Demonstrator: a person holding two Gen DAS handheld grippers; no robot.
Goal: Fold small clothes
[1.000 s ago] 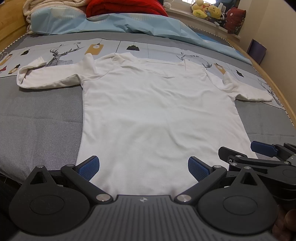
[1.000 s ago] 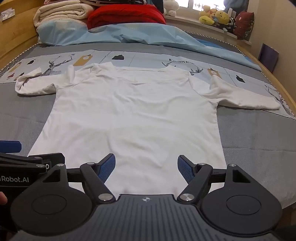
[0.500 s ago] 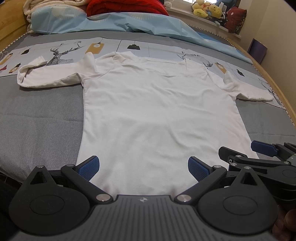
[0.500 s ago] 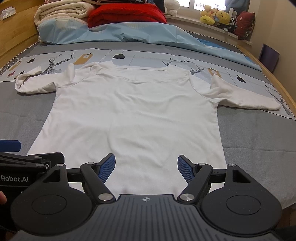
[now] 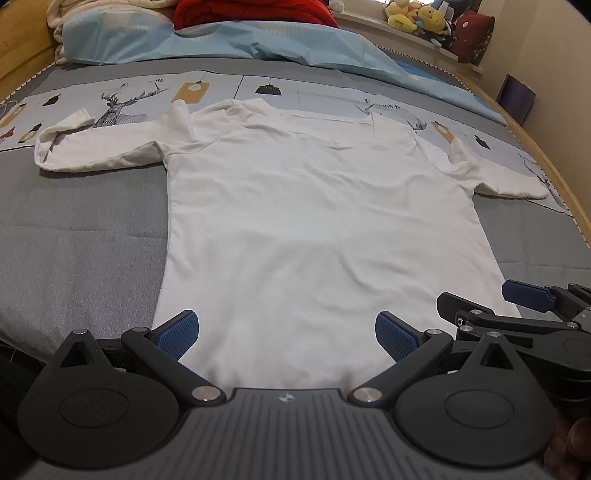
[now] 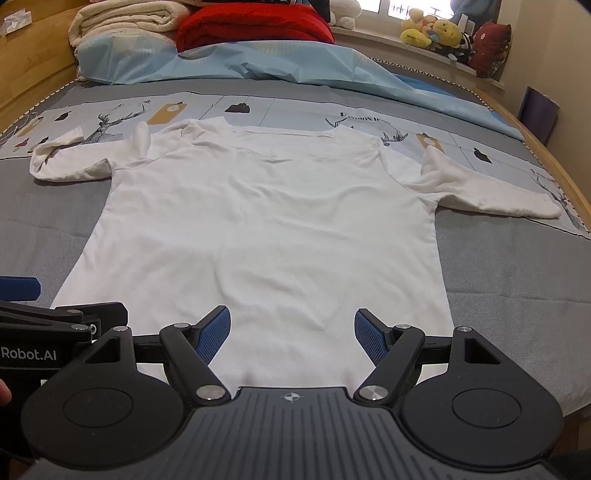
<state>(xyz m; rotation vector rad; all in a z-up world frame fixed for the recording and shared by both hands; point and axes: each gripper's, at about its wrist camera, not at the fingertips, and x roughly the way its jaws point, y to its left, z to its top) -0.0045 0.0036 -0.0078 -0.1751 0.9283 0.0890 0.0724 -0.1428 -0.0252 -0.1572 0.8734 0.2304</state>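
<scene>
A white long-sleeved shirt (image 5: 314,221) lies flat and spread out on the bed, collar at the far end, hem nearest me; it also shows in the right wrist view (image 6: 266,229). Its left sleeve (image 5: 99,147) and right sleeve (image 6: 487,188) stretch out sideways. My left gripper (image 5: 286,334) is open and empty, above the hem toward its left part. My right gripper (image 6: 291,332) is open and empty, above the hem toward its right part. Each gripper shows at the edge of the other's view: the right one (image 5: 524,299) and the left one (image 6: 22,290).
The bed has a grey cover (image 5: 74,236) with a printed deer band (image 6: 125,114). A light blue duvet (image 6: 236,62), a red blanket (image 6: 255,26) and a cream blanket (image 6: 125,18) lie at the head. Plush toys (image 6: 436,33) sit on the sill. A wooden bed rail (image 5: 554,170) runs along the right.
Both views have tilted down slightly, so the shirt sits a little higher in frame. Both grippers stay open and empty at the hem; the shirt has not moved.
</scene>
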